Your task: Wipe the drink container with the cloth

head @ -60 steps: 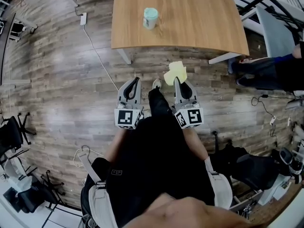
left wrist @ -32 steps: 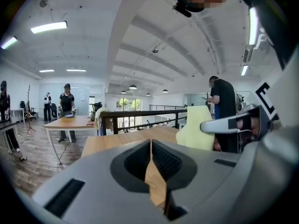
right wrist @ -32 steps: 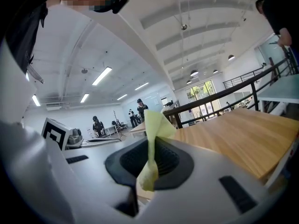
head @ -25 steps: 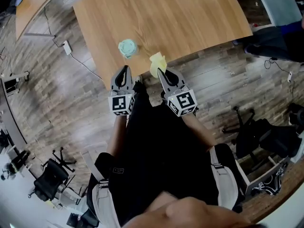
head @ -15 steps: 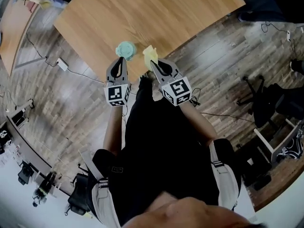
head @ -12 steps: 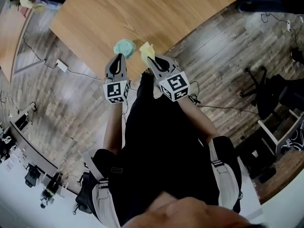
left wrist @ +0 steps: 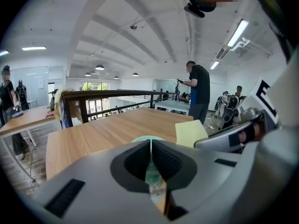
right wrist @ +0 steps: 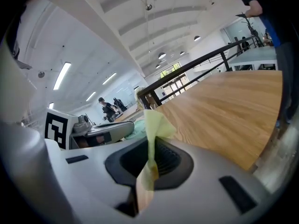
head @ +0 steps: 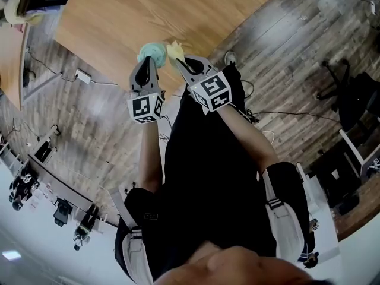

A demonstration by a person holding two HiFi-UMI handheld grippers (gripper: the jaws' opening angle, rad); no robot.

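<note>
Head view: the person stands at the edge of a wooden tabletop (head: 119, 16) with both grippers held out side by side. A mint-green drink container (head: 151, 51) stands upright on the tabletop close to its near edge. The left gripper (head: 147, 63) points straight at it, its tips right at the container's side; whether they touch it cannot be told. Left gripper view: that gripper's (left wrist: 150, 144) jaws are pressed together with nothing between them, and the container (left wrist: 153, 171) shows only through the slit below the tips.

The right gripper (head: 178, 61) is just to the right of the left one. Its jaws are clamped on a yellow cloth (head: 173, 47). Right gripper view: the cloth (right wrist: 156, 125) is pinched in a narrow fold between the pads and fans out above the right gripper (right wrist: 152, 158). Its loose end hangs over the tabletop (right wrist: 224, 111), just beside the container.
</note>
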